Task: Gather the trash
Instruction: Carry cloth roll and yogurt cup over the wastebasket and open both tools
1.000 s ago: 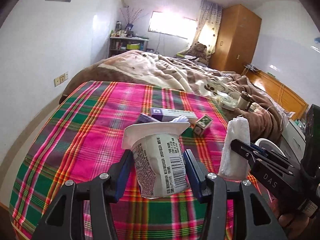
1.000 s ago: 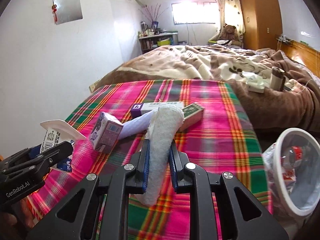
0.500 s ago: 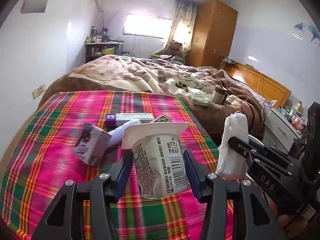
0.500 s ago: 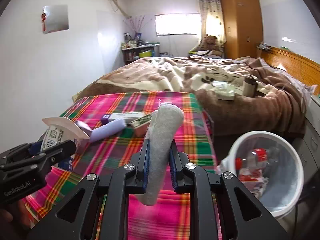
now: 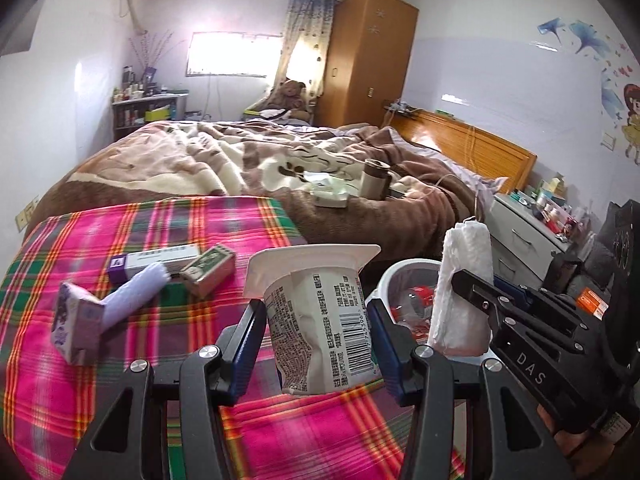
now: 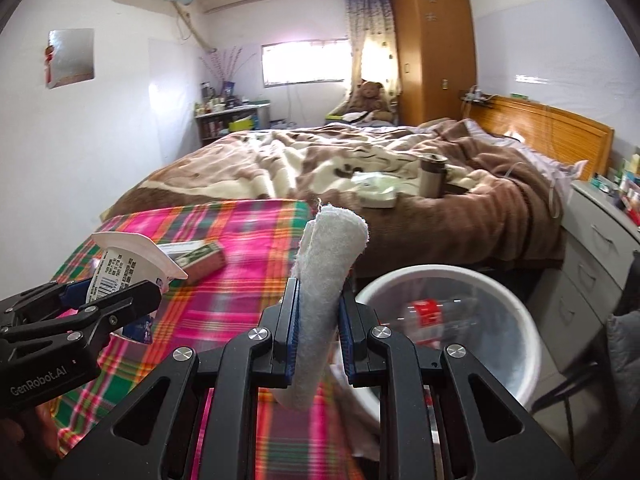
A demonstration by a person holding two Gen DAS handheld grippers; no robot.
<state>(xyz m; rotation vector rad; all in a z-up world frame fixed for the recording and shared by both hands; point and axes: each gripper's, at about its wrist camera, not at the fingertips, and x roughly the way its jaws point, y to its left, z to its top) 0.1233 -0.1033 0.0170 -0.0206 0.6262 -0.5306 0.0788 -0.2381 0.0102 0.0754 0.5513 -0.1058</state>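
Left tool (image 5: 320,344): clamped on crumpled yogurt cup (image 5: 320,320), held above plaid worktop (image 5: 80,400) edge.
Right tool (image 6: 318,332): clamped on rolled white tissue (image 6: 324,280), just beside white bin (image 6: 520,320).
Bin: red wrappers inside.
Worktop: 3 small boxes, 1 lilac roll (image 5: 132,296).

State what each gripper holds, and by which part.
Left gripper: white plastic yogurt cup, clamped across its printed sides. Right gripper: rolled white tissue wad, pinched around its lower half.
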